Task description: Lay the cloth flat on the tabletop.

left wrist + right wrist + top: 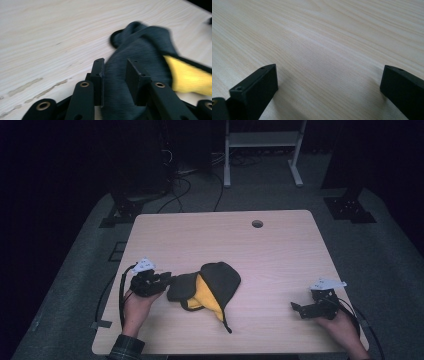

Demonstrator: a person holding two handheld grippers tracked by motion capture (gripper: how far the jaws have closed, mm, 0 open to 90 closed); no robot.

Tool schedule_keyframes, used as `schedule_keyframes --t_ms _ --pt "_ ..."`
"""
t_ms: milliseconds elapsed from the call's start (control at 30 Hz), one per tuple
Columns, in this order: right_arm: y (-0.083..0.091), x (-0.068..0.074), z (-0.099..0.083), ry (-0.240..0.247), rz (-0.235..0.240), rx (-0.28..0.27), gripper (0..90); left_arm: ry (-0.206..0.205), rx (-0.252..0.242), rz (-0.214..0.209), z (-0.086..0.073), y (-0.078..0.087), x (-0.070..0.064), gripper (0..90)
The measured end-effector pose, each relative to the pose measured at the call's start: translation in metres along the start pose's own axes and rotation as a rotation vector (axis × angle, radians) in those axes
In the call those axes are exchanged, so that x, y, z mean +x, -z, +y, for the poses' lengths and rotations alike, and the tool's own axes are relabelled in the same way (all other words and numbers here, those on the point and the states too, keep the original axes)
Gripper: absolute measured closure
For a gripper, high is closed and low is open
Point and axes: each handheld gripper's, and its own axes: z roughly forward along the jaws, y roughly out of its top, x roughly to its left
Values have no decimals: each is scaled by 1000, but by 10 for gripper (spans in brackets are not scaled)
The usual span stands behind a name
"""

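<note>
A dark grey hat with yellow lining (207, 287) lies crumpled on the wooden table (225, 235), left of centre. My left gripper (167, 279) is at the hat's left edge, shut on a dark grey flap (115, 82) that runs between its two black jaws. The yellow lining (187, 77) shows to the right in the left gripper view. A thin cord (226, 322) trails from the hat toward the front edge. My right gripper (296, 308) rests low near the table's front right corner, open, with bare wood (324, 62) between its jaws.
A round cable hole (257, 224) sits near the table's far edge. Beyond the table stand a white metal frame (262, 150) and dark stands with cables on the grey floor. Bare wood stretches between the hat and the right gripper.
</note>
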Motion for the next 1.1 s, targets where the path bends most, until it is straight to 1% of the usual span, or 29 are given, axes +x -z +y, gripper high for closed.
schedule_keyframes --t_ms 100,133,167,200,267,300,333,400,433,467,500,533,567,600,633,667,700,733,767,800,833,867,900,933,967,1000,1033,1067,1100 --pt "0 -1 0 2 1 -1 4 -40 -1 -42 3 0 -19 598" --pt "-1 -2 0 2 2 -1 4 -40 -1 -42 3 0 -19 574" --pt "-1 -2 0 2 2 -1 4 -69 -1 -56 4 -1 -29 574" --pt "-1 -2 1 4 3 -1 4 -87 5 -73 5 -4 -36 566" --pt "-1 -3 1 6 4 -1 4 -105 15 -112 6 -10 -50 514" --pt "-1 -3 1 7 4 -1 5 -108 32 -152 6 -18 -62 501" --pt "-1 -3 1 7 4 -1 5 -108 32 -152 6 -18 -62 484" --pt "0 -2 0 6 5 -1 4 -133 56 -187 5 -28 -76 468" --pt "0 -2 0 4 5 -1 4 -146 86 -202 3 -33 -84 459" --pt "0 -2 0 5 5 -1 4 -152 97 -215 2 -36 -89 444" --pt "0 -2 0 5 5 -1 4 -155 101 -235 0 -39 -95 437" --pt "-1 -2 0 6 5 -1 4 -170 126 -263 -3 -46 -105 412" --pt "-1 -2 1 8 6 0 5 -170 126 -263 -3 -46 -105 398" --pt "-1 -2 1 8 6 0 5 -179 138 -272 -4 -50 -110 398" --pt "-1 -1 1 13 12 0 8 -185 155 -293 -7 -56 -118 373" --pt "-1 -1 1 13 12 0 8 -185 155 -293 -7 -56 -118 360" --pt "-1 0 2 17 22 -1 8 -191 166 -295 -8 -58 -121 360" --pt "0 3 5 27 31 -1 8 -209 180 -305 -9 -62 -127 338" --pt "0 3 5 27 31 -1 8 -209 180 -305 -9 -62 -127 331" --pt "3 10 12 33 61 -35 8 -216 188 -302 -10 -66 -132 319" --pt "3 10 12 33 61 -35 8 -216 188 -302 -10 -66 -132 314" --pt "3 17 20 48 85 -59 21 -228 195 -294 -11 -68 -133 309" --pt "3 17 20 48 85 -59 21 -228 195 -294 -11 -68 -133 304" --pt "2 27 31 73 125 -92 123 -229 197 -271 -10 -69 -132 299" --pt "2 27 31 73 125 -92 123 -229 197 -271 -10 -69 -132 292" --pt "1 30 35 83 136 -99 131 -224 194 -256 -10 -69 -131 292" --pt "-4 39 46 93 163 -120 142 -215 195 -240 -9 -69 -129 286" --pt "-7 44 52 98 176 -127 154 -210 194 -233 -10 -70 -129 278" --pt "-7 44 52 98 176 -127 154 -210 194 -233 -10 -70 -129 277"
